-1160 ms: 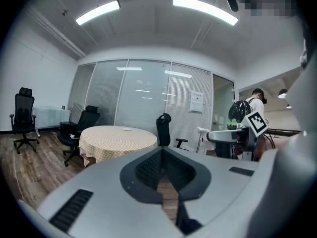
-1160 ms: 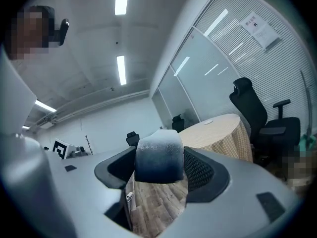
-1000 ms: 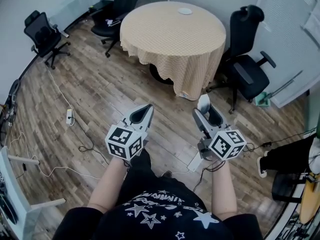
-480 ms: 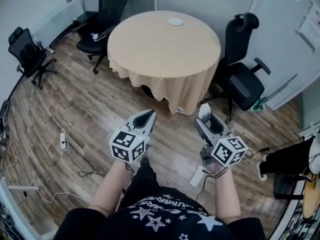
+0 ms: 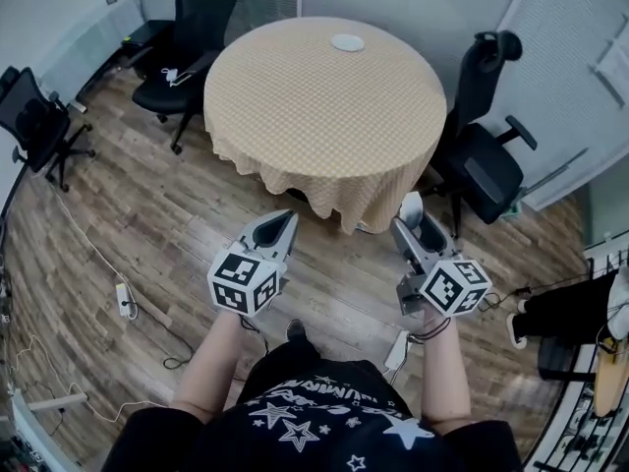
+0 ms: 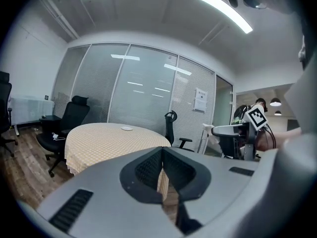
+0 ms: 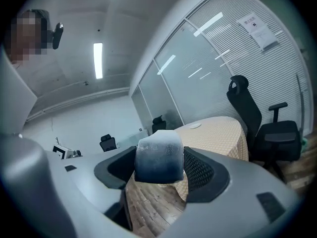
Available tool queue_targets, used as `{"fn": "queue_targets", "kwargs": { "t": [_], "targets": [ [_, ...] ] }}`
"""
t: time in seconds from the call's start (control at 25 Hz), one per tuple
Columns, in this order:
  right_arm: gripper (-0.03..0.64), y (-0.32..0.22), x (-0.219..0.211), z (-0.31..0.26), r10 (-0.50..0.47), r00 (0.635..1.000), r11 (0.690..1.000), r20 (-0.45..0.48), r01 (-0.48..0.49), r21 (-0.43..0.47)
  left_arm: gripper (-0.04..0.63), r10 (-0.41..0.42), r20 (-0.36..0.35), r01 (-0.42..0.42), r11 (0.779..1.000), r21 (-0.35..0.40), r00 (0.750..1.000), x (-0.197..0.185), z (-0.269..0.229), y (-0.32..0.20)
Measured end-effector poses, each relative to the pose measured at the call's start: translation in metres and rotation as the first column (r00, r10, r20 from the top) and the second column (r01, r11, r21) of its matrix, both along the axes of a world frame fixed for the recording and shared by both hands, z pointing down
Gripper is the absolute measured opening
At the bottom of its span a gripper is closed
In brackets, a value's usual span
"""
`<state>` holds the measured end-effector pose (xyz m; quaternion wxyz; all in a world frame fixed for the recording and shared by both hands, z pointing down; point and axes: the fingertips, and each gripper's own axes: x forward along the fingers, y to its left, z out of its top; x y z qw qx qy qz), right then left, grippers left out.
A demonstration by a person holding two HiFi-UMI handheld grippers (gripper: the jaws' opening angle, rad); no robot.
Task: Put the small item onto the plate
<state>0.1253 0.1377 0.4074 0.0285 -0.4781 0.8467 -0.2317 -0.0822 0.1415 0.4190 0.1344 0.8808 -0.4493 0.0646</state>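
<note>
Item [image 7: 159, 157] looks light and squishy. Right tongs [image 5: 417, 232] pinch its sides, well short of the plate [image 5: 347, 42] on the bench [image 5: 324, 126]. Go gentle. Left tongs [image 6: 162, 158] closed, empty.

A black office chair [image 5: 484, 160] stands beside a cloth-covered table [image 5: 324, 106].

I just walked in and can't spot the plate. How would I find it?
Find the round tan-checked table, flanked by black office chairs. Near its far edge lies the plate, small, white and round, the only thing on top.
</note>
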Motion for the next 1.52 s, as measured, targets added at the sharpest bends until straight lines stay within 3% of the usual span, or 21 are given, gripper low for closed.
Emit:
{"fn": "queue_targets", "kwargs": {
  "t": [0.4, 0.84, 1.16, 1.32, 1.52],
  "targets": [
    [0.304, -0.064, -0.024, 0.022, 0.036, 0.999, 0.998, 0.005, -0.036, -0.055, 0.008, 0.031, -0.007, -0.031, 0.999, -0.025, 0.999, -0.021, 0.015, -0.067],
    [0.304, -0.198, -0.024, 0.038, -0.012, 0.997, 0.998, 0.071, 0.016, -0.062, 0.008, -0.073, 0.044, 0.075, 0.995, -0.060, 0.996, -0.039, 0.027, -0.161],
    [0.304, -0.293, 0.000, 0.023, -0.032, 0.993, 0.999, 0.112, 0.034, -0.020, 0.008, -0.109, 0.058, 0.111, 0.993, -0.040, 0.992, -0.017, 0.013, -0.250],
    [0.304, -0.326, 0.014, 0.033, -0.043, 0.994, 0.998, 0.105, 0.047, -0.040, 0.008, -0.127, 0.056, 0.129, 0.991, -0.037, 0.990, -0.002, 0.013, -0.283],
    [0.304, -0.354, 0.011, 0.042, -0.050, 0.995, 0.996, 0.089, 0.056, -0.066, 0.008, -0.140, 0.063, 0.143, 0.989, -0.041, 0.988, -0.010, 0.011, -0.318]
  ]
}}
